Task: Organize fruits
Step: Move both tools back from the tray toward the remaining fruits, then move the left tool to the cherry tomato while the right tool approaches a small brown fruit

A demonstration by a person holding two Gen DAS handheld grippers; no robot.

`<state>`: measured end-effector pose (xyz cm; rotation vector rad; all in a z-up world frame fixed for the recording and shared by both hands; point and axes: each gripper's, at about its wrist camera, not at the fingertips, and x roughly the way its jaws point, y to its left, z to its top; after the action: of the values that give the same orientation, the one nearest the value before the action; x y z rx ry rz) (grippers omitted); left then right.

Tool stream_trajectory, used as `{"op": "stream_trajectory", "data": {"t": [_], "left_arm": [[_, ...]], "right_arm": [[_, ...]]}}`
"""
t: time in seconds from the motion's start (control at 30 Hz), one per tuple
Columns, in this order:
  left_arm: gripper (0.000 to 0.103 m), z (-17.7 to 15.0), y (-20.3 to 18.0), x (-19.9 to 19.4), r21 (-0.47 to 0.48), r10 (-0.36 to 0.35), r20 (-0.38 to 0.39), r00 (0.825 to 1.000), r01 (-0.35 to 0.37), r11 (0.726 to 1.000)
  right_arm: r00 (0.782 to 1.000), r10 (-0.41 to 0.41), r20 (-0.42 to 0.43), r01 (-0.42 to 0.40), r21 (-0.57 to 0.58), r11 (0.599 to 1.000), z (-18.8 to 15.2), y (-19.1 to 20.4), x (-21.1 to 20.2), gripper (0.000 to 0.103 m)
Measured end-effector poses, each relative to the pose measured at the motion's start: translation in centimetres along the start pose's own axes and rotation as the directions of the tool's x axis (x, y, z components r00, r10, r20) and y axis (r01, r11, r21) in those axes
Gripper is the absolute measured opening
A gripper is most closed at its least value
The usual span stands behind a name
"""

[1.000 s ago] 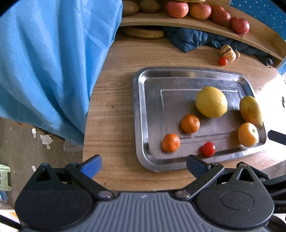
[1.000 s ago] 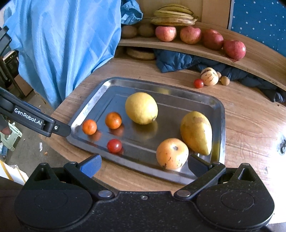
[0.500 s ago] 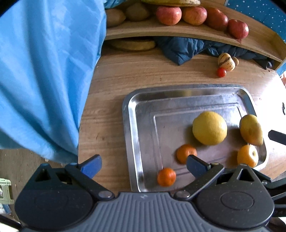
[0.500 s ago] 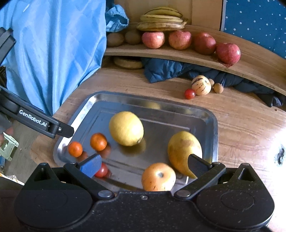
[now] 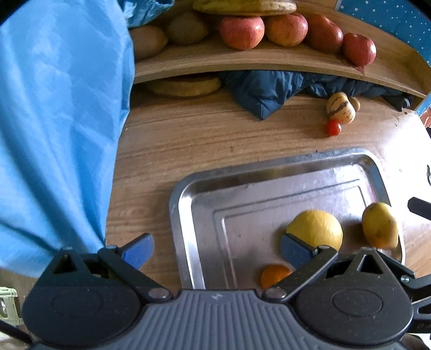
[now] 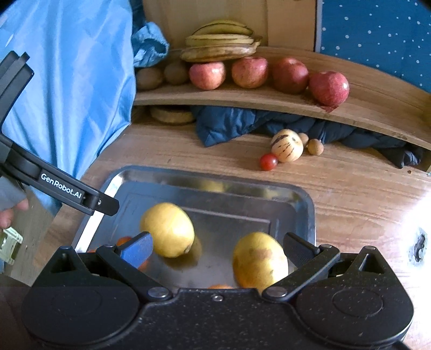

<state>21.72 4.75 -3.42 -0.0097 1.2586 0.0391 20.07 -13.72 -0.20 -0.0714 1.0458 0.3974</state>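
On the tray (image 6: 307, 212) lie a lemon (image 6: 167, 229), a mango (image 6: 260, 261) and a tangerine (image 5: 273, 274); apples (image 6: 249, 72) sit on the shelf (image 6: 269, 101) behind. Both grippers, left (image 5: 215, 249) and right (image 6: 218, 246), hang wide apart and empty over the tray's near edge.

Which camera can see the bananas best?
The right wrist view. There the bananas show whole, stacked on the shelf above the apples. In the left wrist view the bananas are cut off by the top edge, so only their bottom strip shows.
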Motion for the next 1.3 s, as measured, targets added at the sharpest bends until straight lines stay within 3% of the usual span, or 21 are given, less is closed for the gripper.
{"op": "stream_trajectory", "data": {"t": [0.67, 1.1, 1.3], "left_arm": [[0.102, 6.2, -2.8, 3.7, 0.093, -0.102, -0.006, 0.995, 0.102, 0.99], [0.102, 10.3, -3.8, 5.9, 0.141, -0.214, 0.003, 0.977, 0.211, 0.967], [0.102, 11.6, -5.3, 5.7, 0.131, -0.254, 0.024, 0.967, 0.249, 0.96]], "right_arm": [[0.992, -0.124, -0.004, 0.124, 0.109, 0.986, 1.8, -2.3, 2.0, 0.102], [0.96, -0.28, -0.007, 0.276, 0.183, 0.943, 2.9, -3.8, 2.7, 0.102], [0.953, -0.302, -0.012, 0.299, 0.18, 0.937, 3.2, -4.5, 3.1, 0.102]]}}
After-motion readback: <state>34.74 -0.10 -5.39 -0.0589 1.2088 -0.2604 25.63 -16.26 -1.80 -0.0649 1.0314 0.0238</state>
